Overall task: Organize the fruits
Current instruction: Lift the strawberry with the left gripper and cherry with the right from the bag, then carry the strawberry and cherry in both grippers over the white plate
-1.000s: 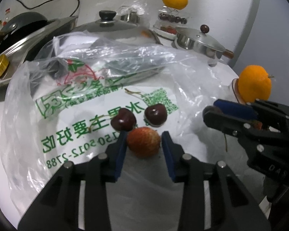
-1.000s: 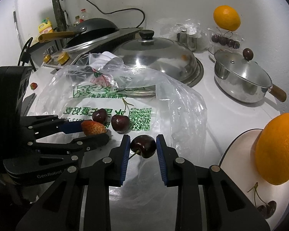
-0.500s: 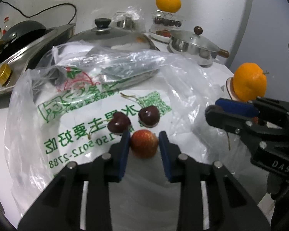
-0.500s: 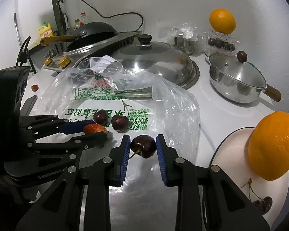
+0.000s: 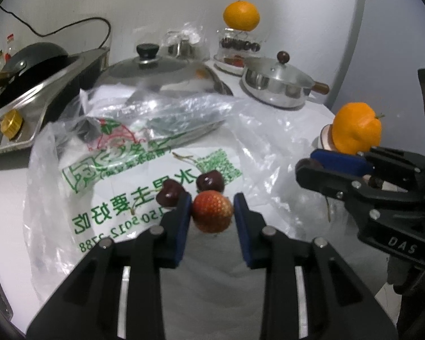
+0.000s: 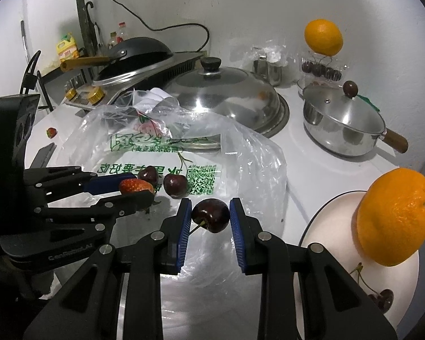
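Left wrist view. Left gripper (image 5: 212, 212) clamped on a strawberry (image 5: 212, 211); both blue pads press its flanks, having just closed in on it. Fruit sits at the pad tips, above the clear plastic bag (image 5: 121, 153) with green print that is spread on the white table (image 5: 5, 187). Two loose cherries (image 5: 190, 184) lie on the bag just beyond the strawberry, close enough that the left pad overlaps one of them in this view; touching or not, cannot tell. Right gripper (image 5: 337, 170) enters from the right edge, seen side-on; only a stem hanging below shows, its load hidden behind the fingers. Beyond it, an orange (image 5: 355, 131) on a white plate (image 5: 324, 138), mostly covered by the fruit.

Right wrist view. Right gripper (image 6: 211, 218) shut on a dark cherry (image 6: 211, 215), stem trailing down to the left. Plate (image 6: 325, 226) lies to the right of this gripper and near it, with the orange (image 6: 393, 218) and one or two more cherries (image 6: 382, 300) on it; that group is cut by the frame edge. Left gripper (image 6: 138, 188) with the strawberry (image 6: 136, 186) stands to the left, farther from the plate.

Judgement: the coming move turns on the plate lying to the right; the right hand is nearer and should go first. The bare part of the plate lies on its near side. A second strawberry (image 6: 51, 132) lies far left on the table, small and unclear.
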Motion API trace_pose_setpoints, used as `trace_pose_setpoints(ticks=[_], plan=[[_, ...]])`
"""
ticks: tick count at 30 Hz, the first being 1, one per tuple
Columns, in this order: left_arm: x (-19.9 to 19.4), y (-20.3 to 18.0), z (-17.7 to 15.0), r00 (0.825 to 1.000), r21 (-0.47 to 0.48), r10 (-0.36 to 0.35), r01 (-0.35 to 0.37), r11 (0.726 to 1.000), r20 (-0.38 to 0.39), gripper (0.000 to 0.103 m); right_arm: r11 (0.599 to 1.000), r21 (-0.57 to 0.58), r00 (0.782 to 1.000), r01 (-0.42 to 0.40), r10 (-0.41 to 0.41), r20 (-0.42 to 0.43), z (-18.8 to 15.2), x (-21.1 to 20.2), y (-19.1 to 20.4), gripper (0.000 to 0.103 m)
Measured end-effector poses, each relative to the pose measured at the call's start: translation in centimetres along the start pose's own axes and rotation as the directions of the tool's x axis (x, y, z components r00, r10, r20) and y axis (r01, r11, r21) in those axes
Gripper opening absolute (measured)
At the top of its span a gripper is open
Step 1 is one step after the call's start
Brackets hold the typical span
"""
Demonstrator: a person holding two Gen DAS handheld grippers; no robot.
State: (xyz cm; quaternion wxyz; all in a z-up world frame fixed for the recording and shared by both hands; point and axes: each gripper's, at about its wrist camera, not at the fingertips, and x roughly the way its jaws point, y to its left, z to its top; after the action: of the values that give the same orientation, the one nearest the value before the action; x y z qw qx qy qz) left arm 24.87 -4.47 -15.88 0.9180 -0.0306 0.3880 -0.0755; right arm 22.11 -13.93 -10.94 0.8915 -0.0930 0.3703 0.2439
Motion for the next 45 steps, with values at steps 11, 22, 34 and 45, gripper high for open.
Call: trace_pose_setpoints(ticks=[11,22,34,45], plan=[[-1.9,-2.5,0.9,0.999,0.029,-0.013,0.012,1.0,0.036,0.031,1.0,0.01,0.999,0.027,-0.027,0.039,-0.3,-3.0,-0.9,0.03],[-2.9,-6.0,1.5,0.998,0.074,-0.043,0.039,0.997,0.055,0.031,0.996,0.046,0.995,0.074,-0.077,0.061,-2.0,-6.1,-3.3,0.03],[-3.0,-9.6,2.0,0.997,0.123,-0.062,0.056,0.991,0.053,0.032,0.99,0.09,0.991,0.11,-0.116,0.069,-4.0,-8.4,-6.2,0.03],[-2.1,-12.9,2.2,0.996,0.166,-0.083,0.076,0.983,0.036,0.032,0.981,0.138,0.986,0.139,-0.15,0.071,-5.9,-10.0,-9.3,0.03]])
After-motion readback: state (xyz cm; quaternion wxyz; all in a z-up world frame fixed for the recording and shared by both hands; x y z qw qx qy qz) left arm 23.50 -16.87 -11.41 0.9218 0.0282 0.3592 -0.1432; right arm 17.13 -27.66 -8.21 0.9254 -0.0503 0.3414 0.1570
